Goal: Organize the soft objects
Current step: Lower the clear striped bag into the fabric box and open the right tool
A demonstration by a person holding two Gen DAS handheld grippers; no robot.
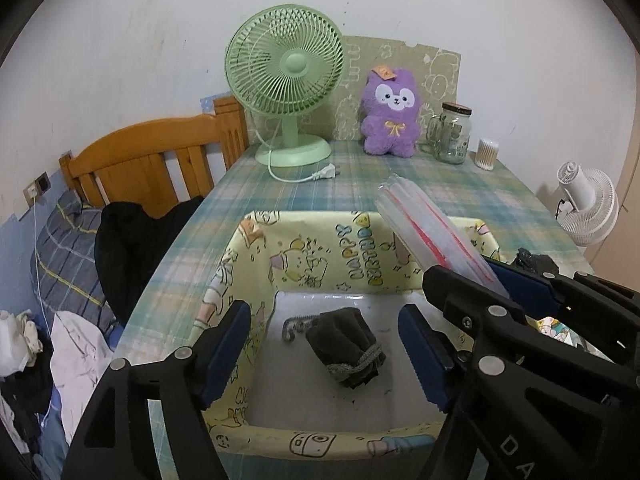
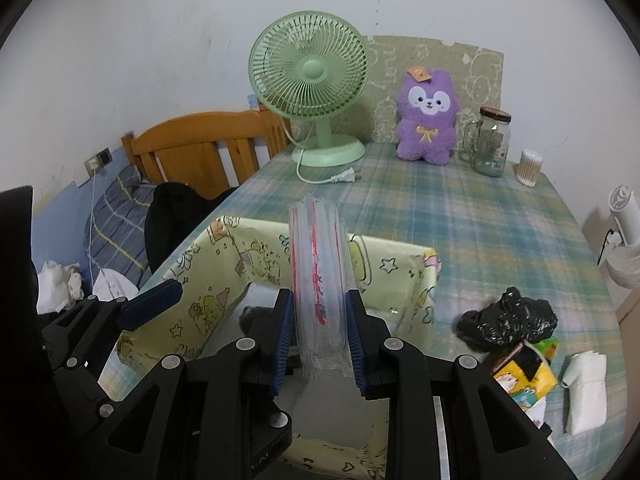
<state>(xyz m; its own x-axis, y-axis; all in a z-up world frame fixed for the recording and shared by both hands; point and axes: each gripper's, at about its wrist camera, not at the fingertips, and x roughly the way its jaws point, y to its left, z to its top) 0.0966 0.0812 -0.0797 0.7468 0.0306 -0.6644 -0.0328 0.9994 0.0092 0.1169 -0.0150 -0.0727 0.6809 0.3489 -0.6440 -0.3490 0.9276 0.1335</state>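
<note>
Left wrist alone shows dark cloth bundle [image 1: 346, 350].

I see a desk [image 1: 440, 192] covered in smooth plaid cloth. The box [image 1: 256, 264] on it looks like glossy printed paper outside, with a plain white, smooth floor. The sock [image 1: 344, 344] inside is dark knit, matt and ribbed. My right gripper [image 2: 318, 340] carries matt black plastic arms, silvery metal pins and ridged blue pads; between them sits a glossy clear plastic roll [image 2: 320, 280]. Far off, the fan [image 1: 286, 68] is smooth green plastic, the plush [image 1: 392, 116] fuzzy, the jar [image 1: 454, 132] shiny glass. The headboard [image 1: 152, 152] at left is varnished wood.
</note>
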